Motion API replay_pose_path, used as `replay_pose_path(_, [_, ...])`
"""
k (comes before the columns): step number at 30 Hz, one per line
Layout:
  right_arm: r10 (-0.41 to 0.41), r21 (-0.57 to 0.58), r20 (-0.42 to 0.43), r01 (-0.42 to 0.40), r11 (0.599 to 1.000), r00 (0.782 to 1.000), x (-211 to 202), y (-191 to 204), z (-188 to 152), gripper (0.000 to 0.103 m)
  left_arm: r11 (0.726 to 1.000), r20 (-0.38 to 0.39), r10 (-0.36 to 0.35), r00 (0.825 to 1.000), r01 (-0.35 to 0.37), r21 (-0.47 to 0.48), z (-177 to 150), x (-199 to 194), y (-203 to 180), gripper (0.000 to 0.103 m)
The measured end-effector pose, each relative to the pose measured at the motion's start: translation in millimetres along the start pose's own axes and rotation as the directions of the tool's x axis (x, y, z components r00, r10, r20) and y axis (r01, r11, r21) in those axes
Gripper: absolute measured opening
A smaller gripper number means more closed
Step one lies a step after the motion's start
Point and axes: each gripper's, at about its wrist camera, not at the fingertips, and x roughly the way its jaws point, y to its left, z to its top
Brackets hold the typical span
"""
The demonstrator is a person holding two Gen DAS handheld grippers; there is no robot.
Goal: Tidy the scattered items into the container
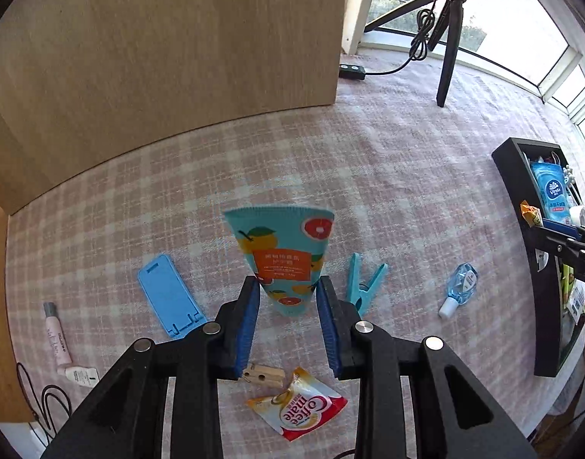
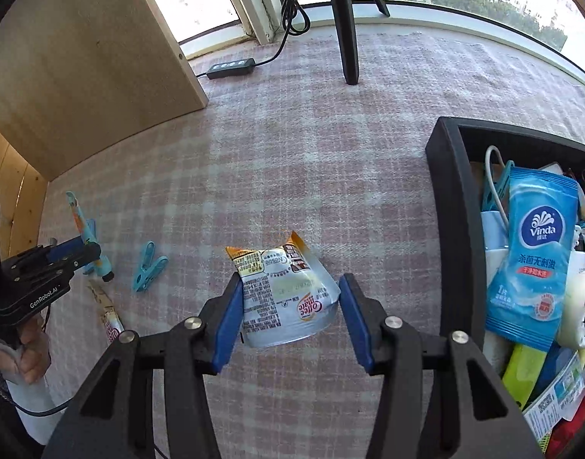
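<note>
Now both fingers are clamped: left gripper (image 1: 288, 308) on the tube (image 1: 282, 256), right gripper (image 2: 290, 315) on the sachet (image 2: 284, 294); carry both right, over the container (image 2: 451, 206), before releasing.

Left gripper (image 1: 288, 298) clamps a teal fruit-printed tube (image 1: 282, 256) above the pink checked cloth (image 1: 388, 176).

On the cloth lie a blue phone stand (image 1: 170, 296) at left, a teal clothespin (image 1: 363, 285) and small blue bottle (image 1: 460, 285) at right, and nearer, a wooden peg (image 1: 263, 375) beside a Coffee-mate sachet (image 1: 298, 405). The black container (image 1: 518, 187) stands far right.
</note>
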Motion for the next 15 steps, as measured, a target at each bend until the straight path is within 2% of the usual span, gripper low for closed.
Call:
replay_pose_path(1, [-0.007,0.008,0.015,0.007,1.0,1.0,-9.5,-6.5,-3.0,0.048,1.0,0.007,-0.011,1.0,0.011,0.016,-5.2,-6.4,-22.8,0.029])
replay_pose_path(2, [-0.015,0.02,0.029,0.015,1.0,0.999,-19.3,-9.1,-7.9,0.048,0.999,0.013,-0.025,1.0,0.024,0.032,-4.7,-11.3,-27.8,0.028])
replay_pose_path(3, [-0.021,0.032,0.038,0.02,0.999,0.999,-27.3,-15.2,-9.8,0.048,0.998,0.017,-0.043,0.999,0.042,0.05,-4.7,-16.2,-34.5,0.014])
replay_pose_path(4, [-0.028,0.046,0.049,0.026,0.999,0.998,-33.5,-24.2,-13.0,0.048,0.995,0.016,-0.063,0.998,0.061,0.073,-9.1,-21.1,-50.8,0.006])
replay_pose_path(5, [-0.039,0.06,0.06,0.035,0.998,0.997,-33.6,-31.7,-15.7,0.048,0.993,0.021,-0.077,0.997,0.075,0.089,-9.8,-26.5,-62.8,0.005])
replay_pose_path(7, [-0.077,0.086,0.084,0.069,0.994,0.993,-51.5,-49.9,-22.9,0.048,0.984,0.042,-0.108,0.993,0.101,0.145,38.7,-27.9,-92.9,0.006])
replay_pose_path(8, [-0.093,0.101,0.097,0.084,0.991,0.991,-58.8,-60.8,-25.1,0.048,0.981,0.053,-0.114,0.992,0.104,0.167,47.5,-27.8,-106.0,0.006])
replay_pose_path(11, [-0.126,0.159,0.119,0.107,0.982,0.985,-79.7,-95.5,-31.0,0.048,0.96,0.055,-0.162,0.985,0.144,0.239,55.3,-34.3,-149.2,0.001])
replay_pose_path(13, [-0.15,0.198,0.134,0.122,0.973,0.98,-91.4,-117.4,-33.4,0.048,0.954,0.06,-0.17,0.984,0.149,0.261,60.9,-35.0,-170.4,0.0])
replay_pose_path(15, [-0.165,0.24,0.146,0.127,0.962,0.975,-104.8,-138.4,-37.6,0.048,0.944,0.043,-0.21,0.977,0.191,0.268,69.2,-33.8,-184.1,0.0])
